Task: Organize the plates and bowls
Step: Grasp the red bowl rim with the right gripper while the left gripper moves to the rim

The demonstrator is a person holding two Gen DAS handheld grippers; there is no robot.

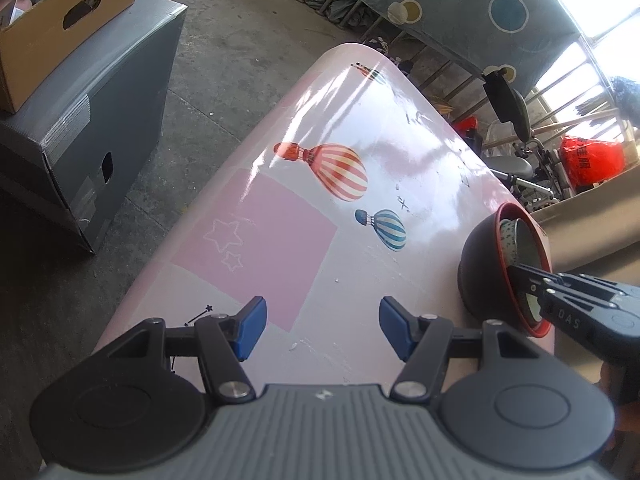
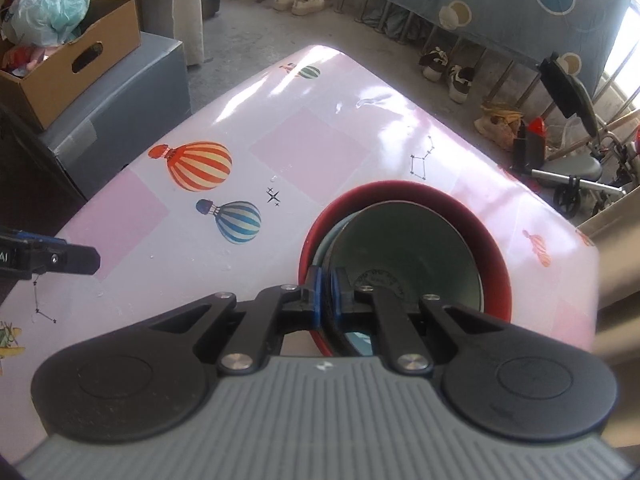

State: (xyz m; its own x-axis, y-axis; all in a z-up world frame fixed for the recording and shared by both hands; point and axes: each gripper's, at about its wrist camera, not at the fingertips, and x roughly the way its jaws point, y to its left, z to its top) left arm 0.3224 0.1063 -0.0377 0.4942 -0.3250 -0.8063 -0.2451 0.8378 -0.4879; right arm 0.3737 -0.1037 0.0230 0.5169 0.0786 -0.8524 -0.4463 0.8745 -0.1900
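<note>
On the pink balloon-print table [image 1: 280, 224], near its right edge, stands a black bowl with a red inside [image 1: 480, 264] [image 2: 496, 248]. A pale green bowl [image 2: 408, 248] [image 1: 520, 240] with a patterned outside lies tilted inside it. My right gripper [image 2: 326, 292] [image 1: 520, 276] is shut on the near rim of that inner bowl. My left gripper [image 1: 320, 328] hangs open over bare tablecloth to the left of the bowls, with nothing between its blue pads. One of its fingers [image 2: 80, 260] shows at the left edge of the right wrist view.
Left of the table a grey box [image 1: 80, 120] carries an open cardboard box [image 1: 60, 20]. Beyond the table a bed with a blue dotted cover [image 1: 480, 12] has shoes [image 2: 448, 68] under it. A chair [image 1: 512, 108] and a red bag [image 1: 592, 160] stand to the right.
</note>
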